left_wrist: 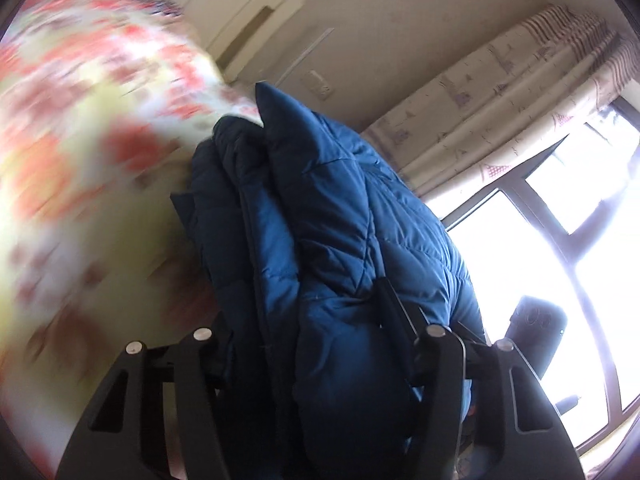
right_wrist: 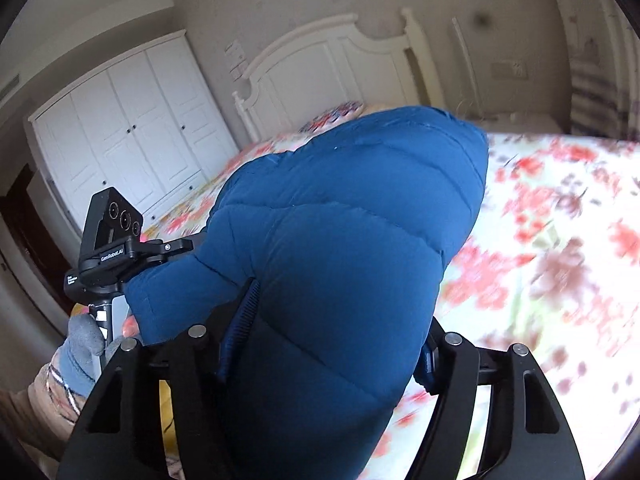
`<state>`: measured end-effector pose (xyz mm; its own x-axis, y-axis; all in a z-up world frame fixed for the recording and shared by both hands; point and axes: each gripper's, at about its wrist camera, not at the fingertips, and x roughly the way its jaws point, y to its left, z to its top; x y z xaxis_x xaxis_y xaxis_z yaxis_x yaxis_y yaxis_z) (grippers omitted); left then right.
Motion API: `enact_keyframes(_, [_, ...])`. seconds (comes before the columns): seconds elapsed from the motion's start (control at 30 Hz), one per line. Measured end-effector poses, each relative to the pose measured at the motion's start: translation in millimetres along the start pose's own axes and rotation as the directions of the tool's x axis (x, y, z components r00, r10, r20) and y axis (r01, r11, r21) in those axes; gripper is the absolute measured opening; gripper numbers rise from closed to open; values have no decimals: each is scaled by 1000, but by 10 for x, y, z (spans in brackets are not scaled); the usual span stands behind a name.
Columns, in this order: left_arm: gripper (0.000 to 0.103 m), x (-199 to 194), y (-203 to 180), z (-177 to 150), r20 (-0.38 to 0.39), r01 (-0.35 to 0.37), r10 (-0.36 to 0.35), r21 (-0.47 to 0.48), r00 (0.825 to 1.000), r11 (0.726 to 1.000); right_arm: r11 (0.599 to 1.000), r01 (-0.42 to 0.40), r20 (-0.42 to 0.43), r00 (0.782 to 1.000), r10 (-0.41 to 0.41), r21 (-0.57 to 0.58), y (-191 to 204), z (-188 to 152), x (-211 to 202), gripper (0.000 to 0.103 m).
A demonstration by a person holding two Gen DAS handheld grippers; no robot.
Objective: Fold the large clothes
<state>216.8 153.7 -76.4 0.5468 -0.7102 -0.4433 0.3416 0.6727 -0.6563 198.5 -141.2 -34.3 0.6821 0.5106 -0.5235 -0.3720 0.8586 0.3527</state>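
A large blue quilted puffer jacket fills the middle of both views. My left gripper is shut on a thick bunch of it, and the jacket rises away from the jaws, lifted off the floral bedspread. My right gripper is shut on another part of the jacket, which bulges between the jaws and hides the fingertips. The left gripper's body shows in the right wrist view, held by a grey-gloved hand. The right gripper's body shows in the left wrist view.
The bed has a floral cover and a white headboard. A white wardrobe stands beyond it. A curtain and a bright window are on the other side. The bedspread looks motion-blurred.
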Motion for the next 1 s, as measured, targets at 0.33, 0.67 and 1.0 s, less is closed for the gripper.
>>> enact_keyframes(0.33, [57, 1748, -503, 803, -85, -7, 10, 38, 996, 999, 985, 154, -30, 988, -152, 81, -1325, 662, 125, 67])
enact_keyframes(0.67, [71, 2113, -505, 652, -93, -128, 135, 77, 987, 989, 896, 442, 34, 896, -443, 28, -1160, 599, 86, 92])
enact_keyframes(1.0, [93, 1807, -964, 504, 82, -412, 407, 287, 910, 865, 812, 481, 39, 867, -498, -332, -298, 328, 723, 94])
